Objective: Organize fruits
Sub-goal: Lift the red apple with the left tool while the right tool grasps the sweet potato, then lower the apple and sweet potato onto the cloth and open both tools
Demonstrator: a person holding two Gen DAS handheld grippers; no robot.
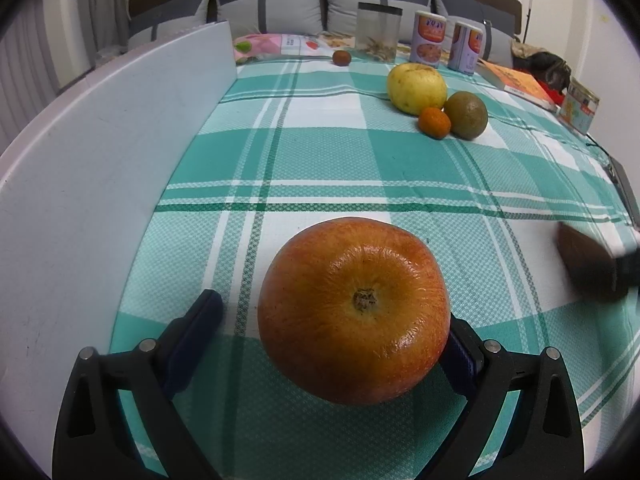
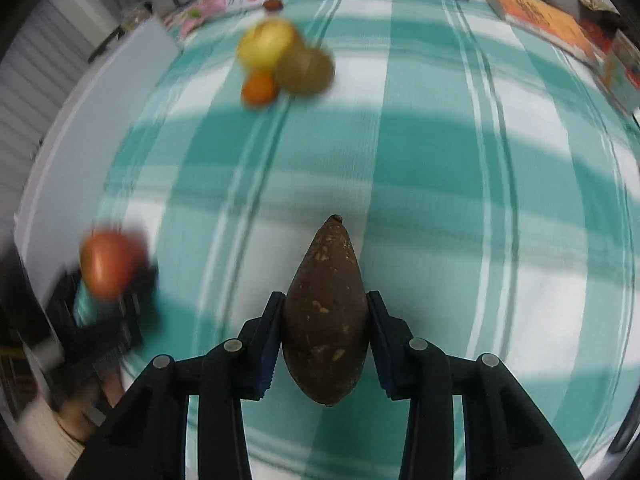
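A green-and-white checked cloth [image 1: 320,152] covers the desk. A white board [image 1: 100,152] stands upright along its left edge. At the far edge: a clear jar [image 1: 378,32], two labelled tins [image 1: 428,38] side by side, an orange book [image 1: 520,84] lying flat. Grey cushions [image 1: 272,4] line the back.

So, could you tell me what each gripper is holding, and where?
Right gripper clamps the brown pointed fruit across its widest middle. Left gripper is not closed on the red apple.
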